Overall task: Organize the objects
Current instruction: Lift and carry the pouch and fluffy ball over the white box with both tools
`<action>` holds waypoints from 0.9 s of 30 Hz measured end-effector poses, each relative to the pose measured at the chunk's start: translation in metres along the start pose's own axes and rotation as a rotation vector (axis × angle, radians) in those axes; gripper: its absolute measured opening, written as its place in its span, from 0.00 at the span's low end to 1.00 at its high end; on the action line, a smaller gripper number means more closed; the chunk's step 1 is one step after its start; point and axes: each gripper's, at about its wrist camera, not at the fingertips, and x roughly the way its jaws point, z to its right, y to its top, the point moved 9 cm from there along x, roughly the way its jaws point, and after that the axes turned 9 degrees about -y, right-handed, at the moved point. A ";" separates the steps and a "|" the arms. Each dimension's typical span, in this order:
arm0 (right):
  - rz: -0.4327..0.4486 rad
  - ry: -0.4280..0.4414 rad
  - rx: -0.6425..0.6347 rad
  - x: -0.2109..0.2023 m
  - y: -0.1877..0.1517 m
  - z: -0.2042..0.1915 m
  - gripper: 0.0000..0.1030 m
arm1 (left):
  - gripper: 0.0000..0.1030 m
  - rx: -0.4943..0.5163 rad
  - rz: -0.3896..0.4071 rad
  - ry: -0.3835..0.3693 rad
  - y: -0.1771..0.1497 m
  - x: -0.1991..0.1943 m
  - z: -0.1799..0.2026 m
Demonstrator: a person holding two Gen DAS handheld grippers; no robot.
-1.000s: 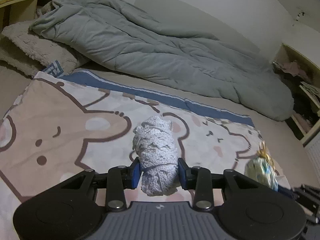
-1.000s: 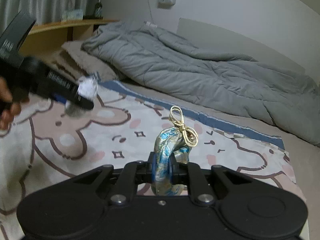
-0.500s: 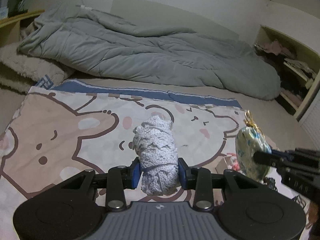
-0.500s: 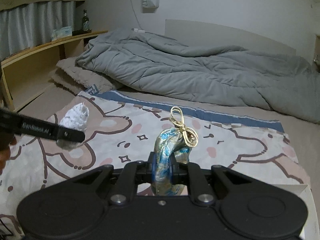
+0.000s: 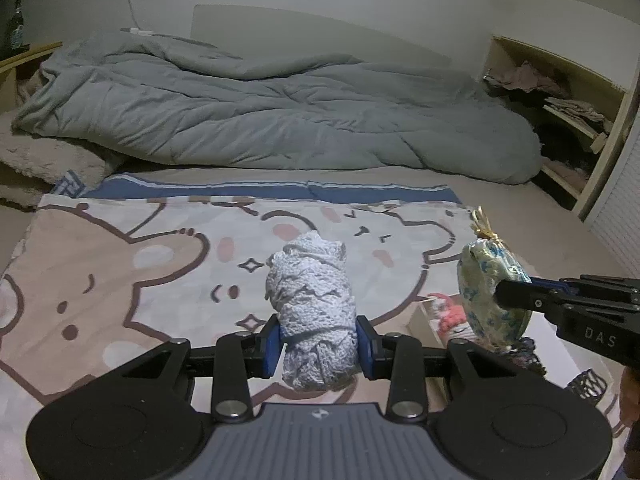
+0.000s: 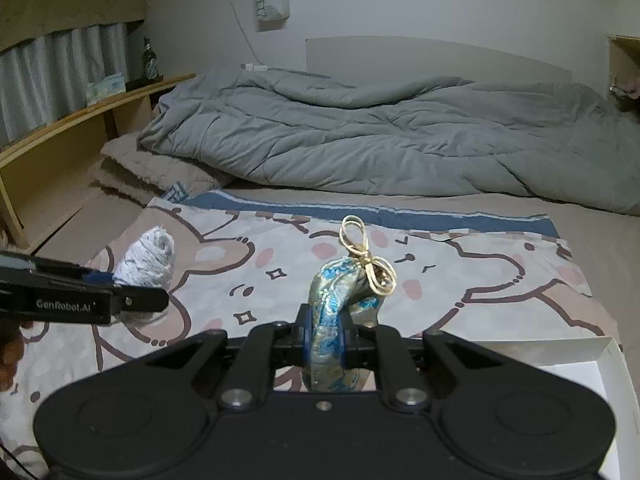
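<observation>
The left hand-held gripper (image 5: 318, 346) is clamped on a white lace roll (image 5: 312, 312), held above the cartoon blanket (image 5: 120, 264); the right hand-held gripper (image 6: 325, 338) pinches a brocade pouch (image 6: 338, 320) tied with a gold cord (image 6: 366, 258), also in the air; below the pouch sits a white box (image 6: 600, 360) at the blanket's right edge; a grey duvet (image 5: 280, 120) lies beyond on the bed.

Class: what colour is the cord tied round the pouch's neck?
Gold; the cord on the pouch shows best in the right wrist view.
</observation>
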 end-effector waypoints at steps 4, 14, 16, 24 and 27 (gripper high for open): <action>0.010 -0.010 0.017 -0.006 0.001 0.012 0.12 | 0.38 0.006 0.001 -0.023 0.002 0.006 0.015; 0.008 -0.087 0.063 -0.016 -0.008 0.064 0.12 | 0.38 0.050 -0.019 -0.107 0.003 0.031 0.065; 0.004 -0.105 0.074 -0.017 -0.011 0.075 0.12 | 0.38 0.053 -0.026 -0.126 0.003 0.037 0.075; -0.010 -0.164 0.104 -0.018 -0.021 0.116 0.12 | 0.38 0.077 -0.055 -0.176 -0.001 0.058 0.108; -0.017 -0.184 0.113 -0.019 -0.027 0.130 0.12 | 0.38 0.083 -0.063 -0.192 -0.002 0.064 0.118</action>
